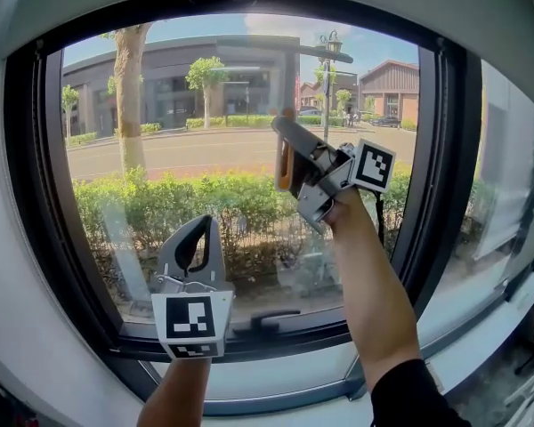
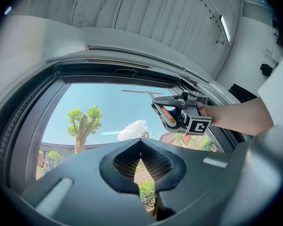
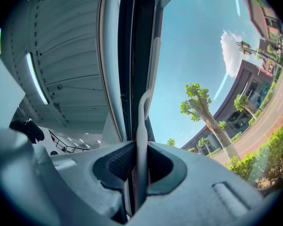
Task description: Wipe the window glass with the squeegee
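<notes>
squeegee (image 3: 141, 121) between jaws of right gripper (image 1: 286, 147)

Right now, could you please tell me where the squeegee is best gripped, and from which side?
By its slim handle, from below on the room side: it runs straight back from the blade, which lies high across the window. The right gripper holds it so.

Right gripper (image 1: 283, 154) is up high in front of the window glass (image 1: 205, 105). The squeegee (image 3: 141, 126) handle sits between its jaws, blade just beside the top of the window frame (image 1: 436, 149). Left gripper (image 1: 196, 234) is lower left, near the bottom rail. Behind the glass: hedge (image 1: 160, 203), then road (image 1: 205, 149), then building (image 1: 169, 78), with a tree (image 1: 129, 96) at left.
</notes>
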The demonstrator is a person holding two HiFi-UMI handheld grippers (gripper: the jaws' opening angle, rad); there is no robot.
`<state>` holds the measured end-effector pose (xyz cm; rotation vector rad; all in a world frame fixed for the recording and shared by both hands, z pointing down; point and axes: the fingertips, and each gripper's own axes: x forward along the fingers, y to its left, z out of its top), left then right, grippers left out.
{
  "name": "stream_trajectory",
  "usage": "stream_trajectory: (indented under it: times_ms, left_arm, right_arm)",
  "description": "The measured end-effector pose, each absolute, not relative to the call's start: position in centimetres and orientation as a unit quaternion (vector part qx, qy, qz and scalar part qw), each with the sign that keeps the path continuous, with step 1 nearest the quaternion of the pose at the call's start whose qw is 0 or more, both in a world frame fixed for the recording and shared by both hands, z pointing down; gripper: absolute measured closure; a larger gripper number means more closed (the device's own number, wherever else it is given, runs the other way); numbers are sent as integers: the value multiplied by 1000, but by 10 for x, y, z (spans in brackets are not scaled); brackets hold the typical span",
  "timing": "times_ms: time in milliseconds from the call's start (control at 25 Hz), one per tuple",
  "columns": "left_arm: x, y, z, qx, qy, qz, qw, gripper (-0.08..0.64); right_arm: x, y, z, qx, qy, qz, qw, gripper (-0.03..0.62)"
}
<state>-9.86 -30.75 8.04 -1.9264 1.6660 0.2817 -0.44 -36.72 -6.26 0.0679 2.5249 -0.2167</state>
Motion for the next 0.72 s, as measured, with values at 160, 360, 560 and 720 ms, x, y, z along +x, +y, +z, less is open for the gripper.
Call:
stream_trajectory:
  times_ms: [160, 360, 560, 720]
  left_arm:
    - [-89, -320, 89, -738, 612, 94, 266, 554]
    - [-72, -332, 127, -764, 597, 90, 228, 554]
    - [-65, -336, 155, -774, 593, 69, 212, 554]
    - [-67, -335, 172, -780, 589, 56, 201, 554]
  right_arm:
    - [-4, -364, -43, 22, 952, -97, 291, 548]
    - [-2, -359, 28, 11, 956, -122, 267, 546]
    - [8, -356, 79, -5, 955, -151, 255, 546]
    - [16, -355, 107, -23, 953, -168, 251, 546]
